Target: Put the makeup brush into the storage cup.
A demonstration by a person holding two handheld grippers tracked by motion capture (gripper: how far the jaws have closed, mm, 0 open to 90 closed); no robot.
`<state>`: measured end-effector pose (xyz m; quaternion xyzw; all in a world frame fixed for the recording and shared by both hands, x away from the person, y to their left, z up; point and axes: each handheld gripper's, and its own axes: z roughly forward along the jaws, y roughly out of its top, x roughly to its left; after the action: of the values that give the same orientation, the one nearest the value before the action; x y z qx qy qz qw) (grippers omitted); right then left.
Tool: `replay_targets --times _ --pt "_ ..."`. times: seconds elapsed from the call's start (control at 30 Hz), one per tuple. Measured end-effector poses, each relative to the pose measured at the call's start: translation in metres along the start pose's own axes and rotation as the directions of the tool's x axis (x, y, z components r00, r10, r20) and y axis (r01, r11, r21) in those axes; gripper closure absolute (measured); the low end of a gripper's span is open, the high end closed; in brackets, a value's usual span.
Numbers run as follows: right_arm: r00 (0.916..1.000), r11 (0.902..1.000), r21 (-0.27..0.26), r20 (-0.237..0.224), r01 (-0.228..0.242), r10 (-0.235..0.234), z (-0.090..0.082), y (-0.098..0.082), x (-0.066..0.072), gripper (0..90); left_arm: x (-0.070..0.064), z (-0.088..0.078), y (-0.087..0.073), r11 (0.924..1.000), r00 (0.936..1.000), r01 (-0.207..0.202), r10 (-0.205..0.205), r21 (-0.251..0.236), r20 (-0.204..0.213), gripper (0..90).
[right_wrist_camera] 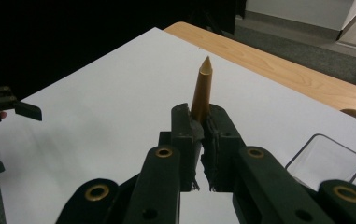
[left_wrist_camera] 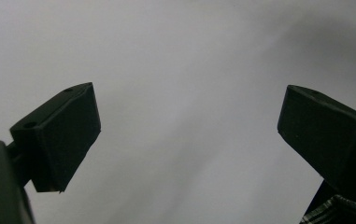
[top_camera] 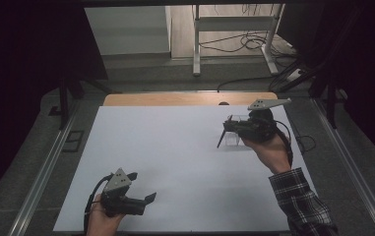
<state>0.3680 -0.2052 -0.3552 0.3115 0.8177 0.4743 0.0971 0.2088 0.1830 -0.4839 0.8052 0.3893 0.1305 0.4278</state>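
Note:
My right gripper [top_camera: 230, 127] [right_wrist_camera: 202, 120] is shut on a thin brown pointed stick [right_wrist_camera: 202, 83], which stands out past the jaws. In the high view the stick [top_camera: 221, 139] slants down to the left, held above the white sheet [top_camera: 175, 147] at the far right. A small clear plastic box [top_camera: 234, 138] [right_wrist_camera: 327, 158] sits just beside and below the right gripper. My left gripper [top_camera: 142, 187] [left_wrist_camera: 189, 126] hovers low over the sheet near the front left edge, jaws wide apart with nothing between them. It also shows far off in the right gripper view as the left gripper [right_wrist_camera: 8, 106].
The wooden table edge [top_camera: 175, 99] [right_wrist_camera: 278, 65] shows beyond the white sheet. A metal stand [top_camera: 234, 29] and cables [top_camera: 254, 44] are on the floor behind the table. Rails [top_camera: 42, 172] run along both sides.

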Motion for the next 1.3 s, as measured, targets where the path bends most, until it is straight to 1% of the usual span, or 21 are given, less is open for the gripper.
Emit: replay_targets --times 0.4,0.63,1.07,1.2,1.3 --pt "0.9988 0.9999 -0.010 0.050 0.004 -0.004 -0.004 0.012 -0.012 82.8 0.000 0.000 0.000 1.0000 1.0000 0.000 0.000 0.001 -0.002 6.6" --pt "0.9970 0.9998 -0.019 0.077 -0.006 0.007 -0.006 0.017 -0.020 82.8 0.000 0.000 0.000 1.0000 1.0000 -0.001 0.001 0.005 -0.005 6.7" --pt "0.9913 0.9989 -0.044 0.130 -0.015 0.020 -0.013 0.026 -0.035 82.8 0.000 0.000 0.000 1.0000 1.0000 0.000 0.000 0.006 -0.007 6.7" --pt "0.9889 0.9989 -0.045 0.148 -0.010 0.017 -0.013 0.027 -0.040 82.8 0.000 0.000 0.000 1.0000 1.0000 0.000 0.000 0.005 -0.007 6.7" --pt "0.9870 0.9987 -0.047 0.158 -0.021 0.028 -0.013 0.028 -0.044 82.8 0.000 0.000 0.000 1.0000 1.0000 0.001 -0.001 0.003 -0.007 6.7"
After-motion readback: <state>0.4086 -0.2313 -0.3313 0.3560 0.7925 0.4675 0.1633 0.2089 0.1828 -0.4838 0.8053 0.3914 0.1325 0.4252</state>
